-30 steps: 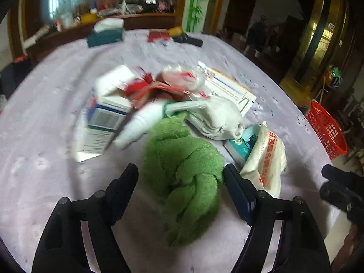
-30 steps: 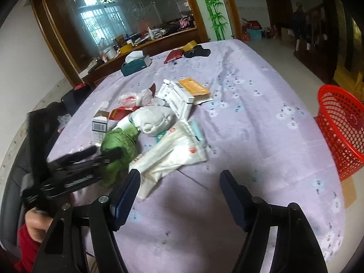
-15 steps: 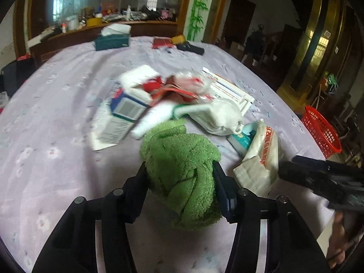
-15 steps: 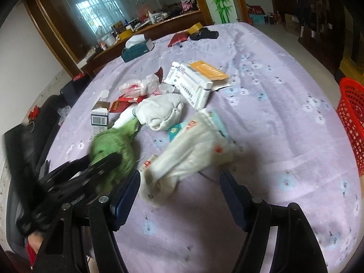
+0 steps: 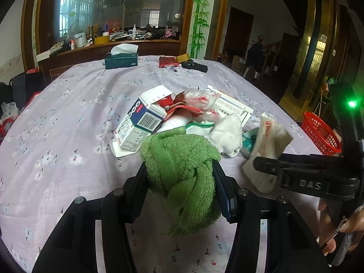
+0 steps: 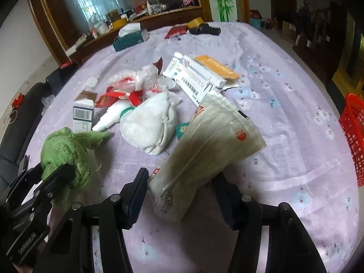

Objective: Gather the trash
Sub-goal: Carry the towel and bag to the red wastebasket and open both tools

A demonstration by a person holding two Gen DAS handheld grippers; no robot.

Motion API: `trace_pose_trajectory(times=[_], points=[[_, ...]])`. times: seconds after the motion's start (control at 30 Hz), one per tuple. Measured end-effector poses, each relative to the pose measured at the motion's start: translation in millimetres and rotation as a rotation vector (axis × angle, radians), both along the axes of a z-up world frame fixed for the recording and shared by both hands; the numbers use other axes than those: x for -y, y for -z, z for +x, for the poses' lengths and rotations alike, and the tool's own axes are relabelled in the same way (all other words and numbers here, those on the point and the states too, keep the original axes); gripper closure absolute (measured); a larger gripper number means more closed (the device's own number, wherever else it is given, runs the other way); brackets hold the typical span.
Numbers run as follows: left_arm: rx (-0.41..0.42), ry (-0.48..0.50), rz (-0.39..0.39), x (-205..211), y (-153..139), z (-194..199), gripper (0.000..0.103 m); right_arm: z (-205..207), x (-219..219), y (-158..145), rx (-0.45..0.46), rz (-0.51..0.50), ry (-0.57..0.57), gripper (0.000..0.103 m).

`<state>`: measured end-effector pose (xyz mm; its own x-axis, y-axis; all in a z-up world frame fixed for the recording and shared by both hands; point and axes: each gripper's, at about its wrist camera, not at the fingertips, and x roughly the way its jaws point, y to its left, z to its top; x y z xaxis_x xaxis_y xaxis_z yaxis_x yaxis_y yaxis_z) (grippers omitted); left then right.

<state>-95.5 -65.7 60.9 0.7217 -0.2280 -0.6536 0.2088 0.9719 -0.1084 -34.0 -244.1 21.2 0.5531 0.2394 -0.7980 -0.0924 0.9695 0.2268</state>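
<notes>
while the left gripper [image 5: 179, 182] is clamped on the green towel [image 5: 182, 177], its two fingers press into the bundle from either side and the cloth bulges above and hangs below them. the right gripper [image 6: 182, 188] has its fingers closed against a pale plastic pouch [image 6: 204, 150], which tilts up off the lilac tablecloth [image 6: 284, 113]; the pouch's far end points toward the pile. just beyond the towel lie a white and blue carton [image 5: 138, 122], a white sock bundle [image 6: 150, 127], a small white bottle [image 6: 109, 116], crumpled red and clear wrappers [image 6: 136, 86], and a long white box [image 6: 193, 77] with an orange packet [image 6: 216, 67] beside it. a teal tissue box [image 5: 121, 60] sits well apart at the table's far edge. a red basket [image 5: 320, 134] stands off the table's right side.
</notes>
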Motion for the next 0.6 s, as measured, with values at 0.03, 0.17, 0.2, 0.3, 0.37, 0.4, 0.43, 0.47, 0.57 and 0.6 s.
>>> trace_pose_trajectory(times=[0.03,0.17,0.2,0.3,0.37,0.4,0.43,0.47,0.57,0.6], points=[[0.003,0.003,-0.003,0.6,-0.9,-1.8,0.051,-5.5,2.9,-3.4,0.02,-0.008,0.0,0.043],[0.01,0.025,0.0,10.4,-3.7,-3.6,0.051,-22.6,18.0,-13.0,0.069,0.0,-0.001,0.043],[0.01,0.034,0.004,13.7,-4.5,-3.8,0.051,-24.3,20.1,-14.5,0.076,-0.002,-0.003,0.043],[0.009,0.062,0.014,26.0,-8.4,-3.2,0.051,-34.3,30.1,-21.7,0.109,0.002,-0.019,0.043],[0.012,0.092,0.023,37.9,-12.6,-3.2,0.051,-40.3,46.8,-28.9,0.125,0.013,-0.011,0.043],[0.013,0.113,0.028,46.7,-15.3,-2.6,0.051,-42.3,52.7,-31.6,0.131,0.017,-0.006,0.043],[0.015,0.134,0.032,55.9,-17.9,-2.5,0.051,-45.9,67.8,-37.5,0.142,0.024,0.012,0.042],[0.017,0.158,0.034,66.3,-21.0,-2.1,0.051,-47.2,76.1,-40.9,0.147,0.027,0.023,0.042],[0.012,0.245,0.025,106.1,-30.5,2.7,0.051,-57.7,124.3,-57.5,0.182,0.023,0.1,0.042],[0.008,0.271,0.016,117.6,-32.9,4.5,0.051,-59.7,134.4,-60.7,0.187,0.018,0.117,0.042]])
